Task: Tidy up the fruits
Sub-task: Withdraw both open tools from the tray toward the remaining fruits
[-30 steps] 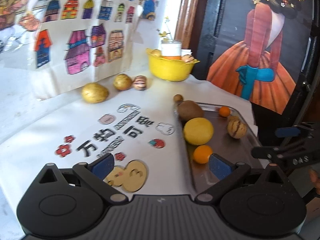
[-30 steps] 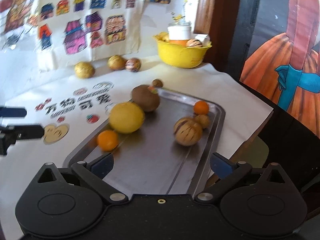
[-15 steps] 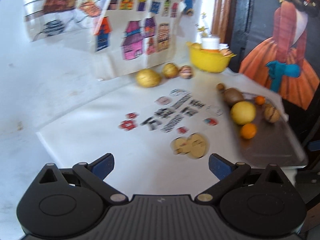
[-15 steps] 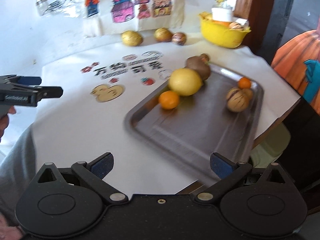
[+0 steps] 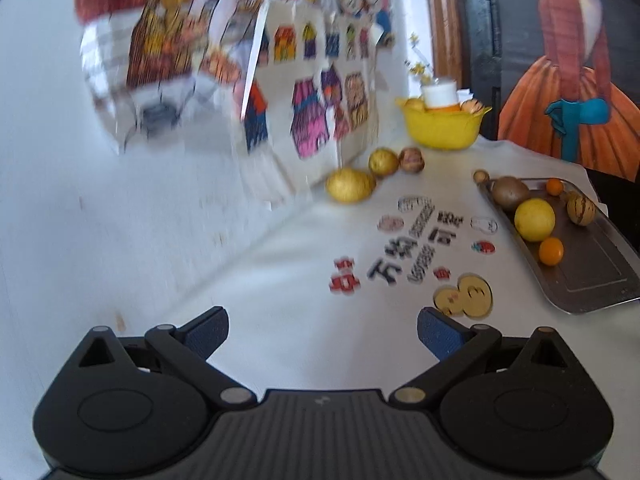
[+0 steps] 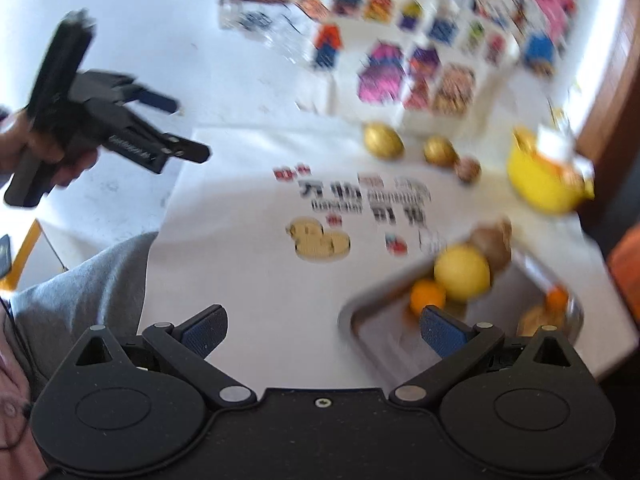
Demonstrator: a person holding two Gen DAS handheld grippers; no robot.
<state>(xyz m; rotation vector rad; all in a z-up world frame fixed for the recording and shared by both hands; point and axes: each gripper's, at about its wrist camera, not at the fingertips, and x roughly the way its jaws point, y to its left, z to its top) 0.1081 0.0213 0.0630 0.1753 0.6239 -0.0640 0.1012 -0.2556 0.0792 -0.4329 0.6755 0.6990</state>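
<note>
1. Both tools have pulled back from the flat steel tray (image 5: 592, 276) at the white tablecloth's right edge; the left gripper (image 5: 322, 330) and right gripper (image 6: 322, 330) hang released, holding nothing.
2. The large yellow citrus (image 5: 534, 219), small oranges (image 5: 551, 251) and brown kiwi (image 5: 510, 193) lie in the tray.
3. Three loose fruits (image 5: 350, 185) remain at the cloth's far edge, so sorting looks unfinished.

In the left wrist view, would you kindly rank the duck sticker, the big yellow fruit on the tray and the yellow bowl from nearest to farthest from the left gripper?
1. Duck sticker, on the cloth just ahead of the open left gripper.
2. Big yellow fruit, on the tray to the right.
3. Yellow bowl, at the back by the wall.
</note>
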